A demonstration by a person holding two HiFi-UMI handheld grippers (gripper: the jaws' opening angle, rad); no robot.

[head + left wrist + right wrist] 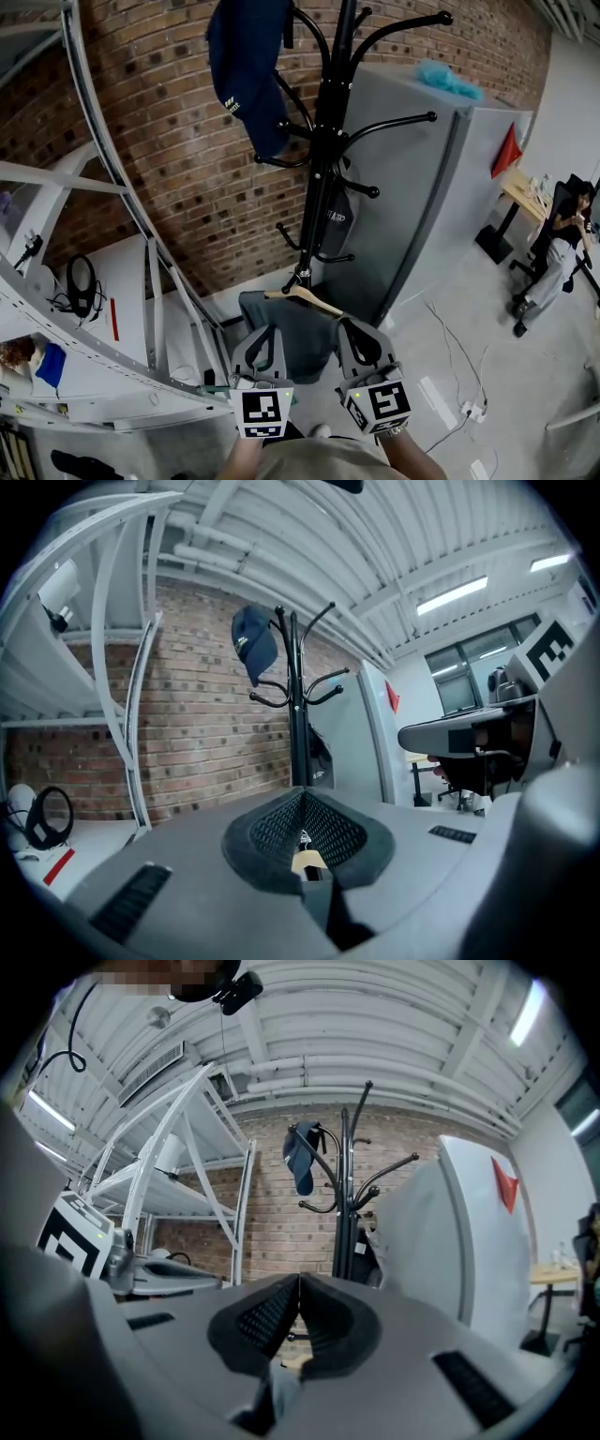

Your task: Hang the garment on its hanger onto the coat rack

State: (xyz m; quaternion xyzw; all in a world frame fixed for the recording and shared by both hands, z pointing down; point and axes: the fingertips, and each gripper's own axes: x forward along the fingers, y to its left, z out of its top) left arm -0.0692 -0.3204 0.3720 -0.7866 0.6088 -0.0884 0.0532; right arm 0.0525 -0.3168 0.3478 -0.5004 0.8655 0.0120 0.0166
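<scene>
The tall black metal coat rack stands just ahead. Low before it hangs the soft grey garment, likely light and limp, draped on its stiff wooden hanger. The left tongs and right tongs are each clamped on one cloth-covered end of the hanger; the rigid wood looks the surest hold, since cloth alone would slip

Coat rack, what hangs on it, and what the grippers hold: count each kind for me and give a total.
coat rack: 1
blue cap: 1
black bag: 1
grey garment: 1
wooden hanger: 1
Total: 5
</scene>
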